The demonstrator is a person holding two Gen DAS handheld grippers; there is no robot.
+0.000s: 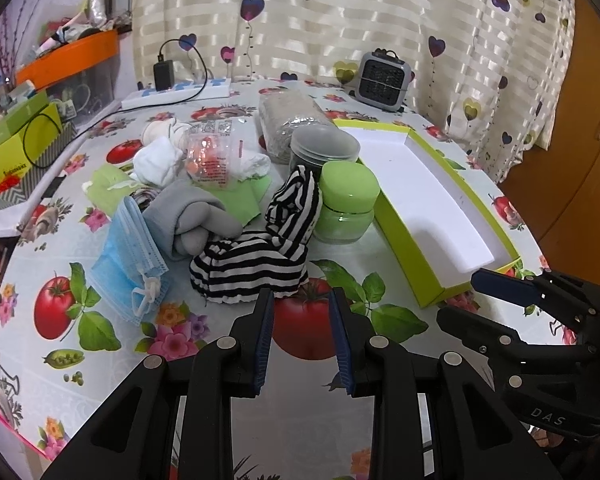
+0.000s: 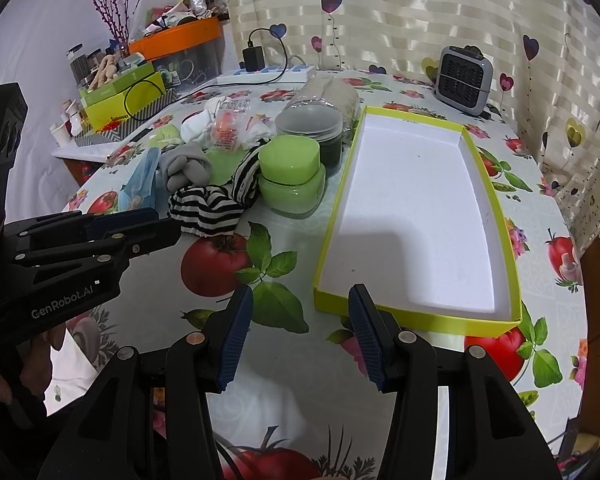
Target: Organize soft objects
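**Clerk:** Item one, left gripper [image 1: 300,300]. Fingers spread, nothing between them, held above the worktop [image 1: 400,344]. Item two, right gripper [image 2: 300,300]. Fingers spread wider, also carrying nothing, with the near edge of the tray just past the tips.

**Checker:** Outward from the left fingers?

**Clerk:** At twelve o'clock, just beyond the tips, striped cloth [image 1: 256,264], black and white, bunched. At eleven o'clock, grey sock [image 1: 192,220], rolled, touching the striped cloth. At ten o'clock, blue face masks [image 1: 132,256], stacked. Further back at eleven, white socks [image 1: 156,160] under a clear packet [image 1: 212,156]. Hard goods at one o'clock: green jar [image 1: 346,204], with the striped cloth leaning on it, and a dark lidded jar [image 1: 324,148] behind.

**Checker:** And the receptacle?

**Clerk:** Yellow-rimmed tray [image 2: 496,322], white inside, nothing in it, at twelve to one o'clock of the right fingers. No soft item sorted yet, by the look of it.

**Checker:** Risks?

**Clerk:** Three, as judgement. The striped cloth rests against the green jar, so a lift may drag or tip the jar. Loose folds may let the fingers catch only one layer, and the cloth would trail or slip. The grey sock touches it and may ride along. Also, the two grippers sit close together and could knock on a crossing reach.
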